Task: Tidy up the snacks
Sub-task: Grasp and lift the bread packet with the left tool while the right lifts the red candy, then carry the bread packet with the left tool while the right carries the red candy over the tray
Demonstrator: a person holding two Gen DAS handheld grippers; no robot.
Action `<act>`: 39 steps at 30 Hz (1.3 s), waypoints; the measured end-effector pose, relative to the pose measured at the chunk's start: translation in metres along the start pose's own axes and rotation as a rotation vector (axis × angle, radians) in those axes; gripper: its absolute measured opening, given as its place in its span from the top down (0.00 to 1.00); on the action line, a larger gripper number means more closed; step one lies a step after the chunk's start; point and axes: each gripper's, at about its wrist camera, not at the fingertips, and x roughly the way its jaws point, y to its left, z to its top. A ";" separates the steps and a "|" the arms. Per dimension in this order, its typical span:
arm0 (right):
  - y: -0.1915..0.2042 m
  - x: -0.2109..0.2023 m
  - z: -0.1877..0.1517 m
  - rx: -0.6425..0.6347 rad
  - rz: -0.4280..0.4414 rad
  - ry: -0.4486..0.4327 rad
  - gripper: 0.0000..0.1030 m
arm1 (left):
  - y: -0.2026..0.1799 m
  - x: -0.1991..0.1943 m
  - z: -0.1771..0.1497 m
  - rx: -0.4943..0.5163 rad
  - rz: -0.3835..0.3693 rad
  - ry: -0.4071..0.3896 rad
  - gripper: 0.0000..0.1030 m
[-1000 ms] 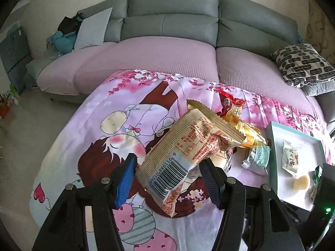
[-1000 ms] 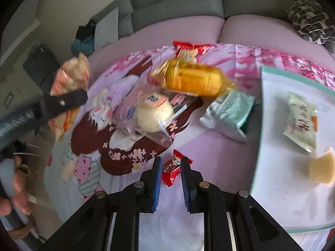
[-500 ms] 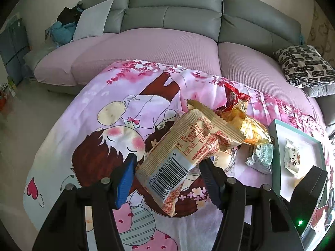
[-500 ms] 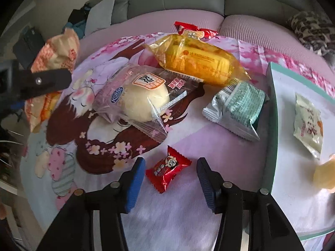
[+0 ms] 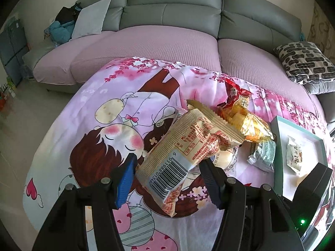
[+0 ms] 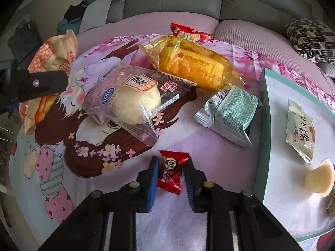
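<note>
My left gripper (image 5: 167,173) is shut on a beige snack packet with a barcode (image 5: 184,152) and holds it tilted above the cartoon-print cloth. The right wrist view shows the same packet (image 6: 56,48) at the far left. My right gripper (image 6: 171,163) points down at the cloth, and its blue pads are shut on the sides of a small red candy packet (image 6: 170,167) lying there. A white tray with a teal rim (image 6: 264,125) stands just to the right and holds a small beige packet (image 6: 300,129) and a pale jelly wedge (image 6: 320,177).
Beyond the candy lie a clear-wrapped bun (image 6: 129,102), a yellow cake packet (image 6: 192,67), a silver-green packet (image 6: 230,113) and a red packet (image 6: 188,34). A pink-covered grey sofa (image 5: 167,41) runs behind the table. A patterned cushion (image 5: 303,62) sits at the right.
The right gripper opened, came forward and down over the red candy packet, then closed on it. The left gripper kept still with the beige packet in it.
</note>
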 end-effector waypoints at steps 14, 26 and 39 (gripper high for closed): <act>-0.005 -0.024 0.002 0.025 0.076 -0.061 0.83 | -0.002 -0.004 0.001 0.011 0.016 -0.011 0.39; -0.022 -0.062 0.005 0.084 0.115 -0.164 0.83 | -0.015 -0.019 0.008 0.040 0.017 -0.062 0.39; -0.151 -0.114 -0.003 0.389 -0.019 -0.282 0.82 | -0.124 -0.041 0.016 0.209 -0.146 -0.191 0.39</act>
